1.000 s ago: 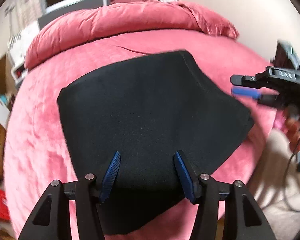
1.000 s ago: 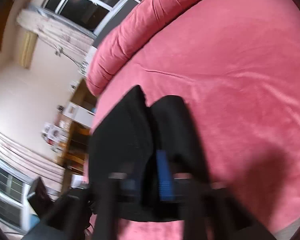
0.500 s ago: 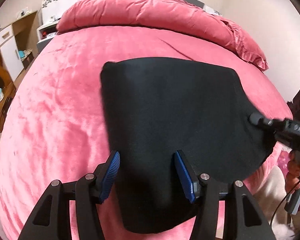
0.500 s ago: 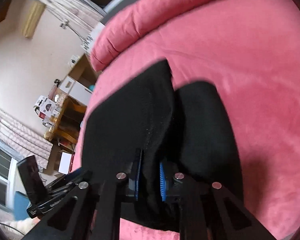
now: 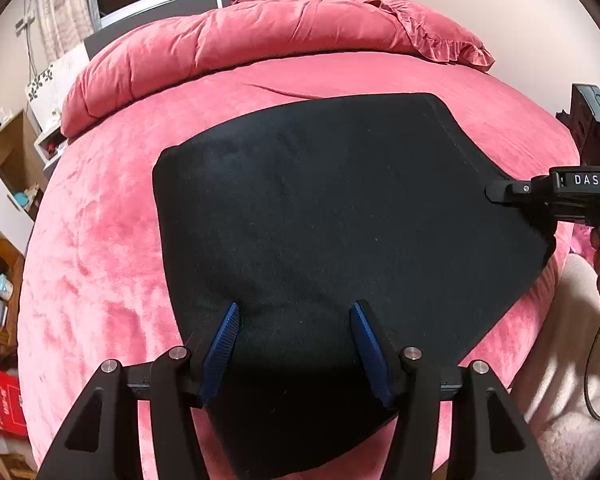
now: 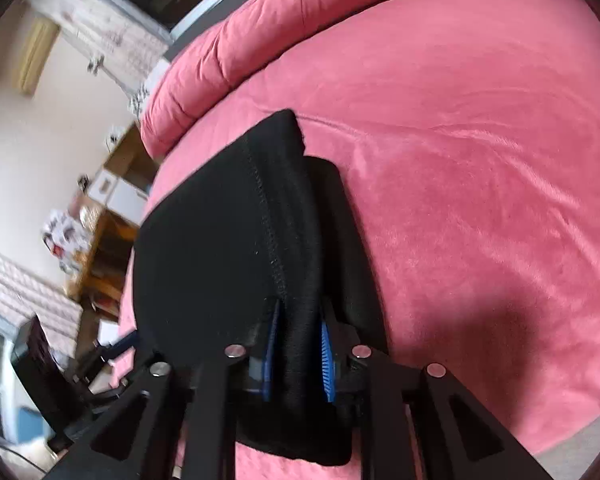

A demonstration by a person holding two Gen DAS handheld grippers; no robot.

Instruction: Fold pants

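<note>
Pinching the stitched edge of the black pants (image 6: 204, 264) spread on the pink bed (image 6: 480, 160), the right gripper (image 6: 298, 356) grips while the left gripper (image 5: 294, 344) hangs wide open over them.

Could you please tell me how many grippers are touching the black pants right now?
2: the left gripper has its open fingers on the near part of the black pants; the right gripper pinches their right edge.
</note>
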